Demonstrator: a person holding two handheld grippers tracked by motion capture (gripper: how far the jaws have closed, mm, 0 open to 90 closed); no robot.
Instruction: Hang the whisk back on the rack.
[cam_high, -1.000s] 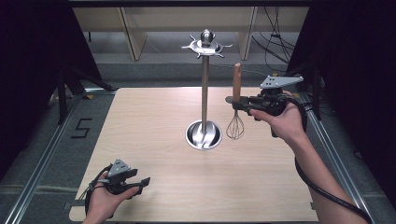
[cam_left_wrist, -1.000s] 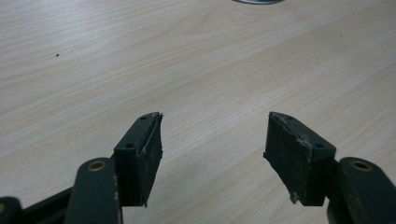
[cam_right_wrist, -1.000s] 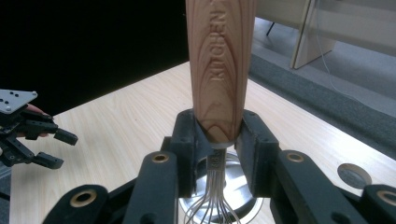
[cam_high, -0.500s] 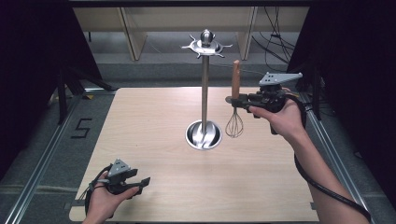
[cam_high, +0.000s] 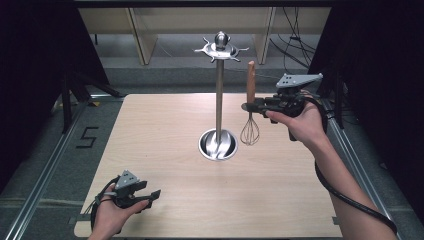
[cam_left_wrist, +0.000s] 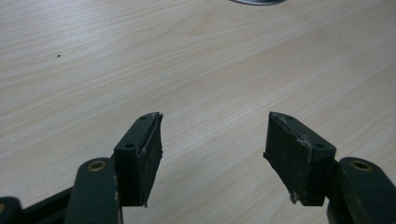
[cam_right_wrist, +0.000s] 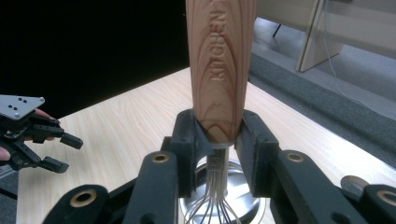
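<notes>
little has shifted since a second ago; my right gripper (cam_high: 248, 107) still clamps the wooden-handled wire whisk (cam_high: 250, 112) upright beside the steel utensil stand (cam_high: 219, 100). it seems light, top-heavy, smooth-handled, so i grip low by the ferrule. my left gripper (cam_high: 150, 196) rests released.

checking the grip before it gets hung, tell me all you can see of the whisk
The whisk has a light brown wooden handle stamped with lettering and a balloon of thin metal wires. It hangs upright in the air, handle up and wires down, just right of the stand's round base and clear of the table. The right hand-held gripper clamps the handle's lower end between its two black jaws; nothing else touches it.
</notes>
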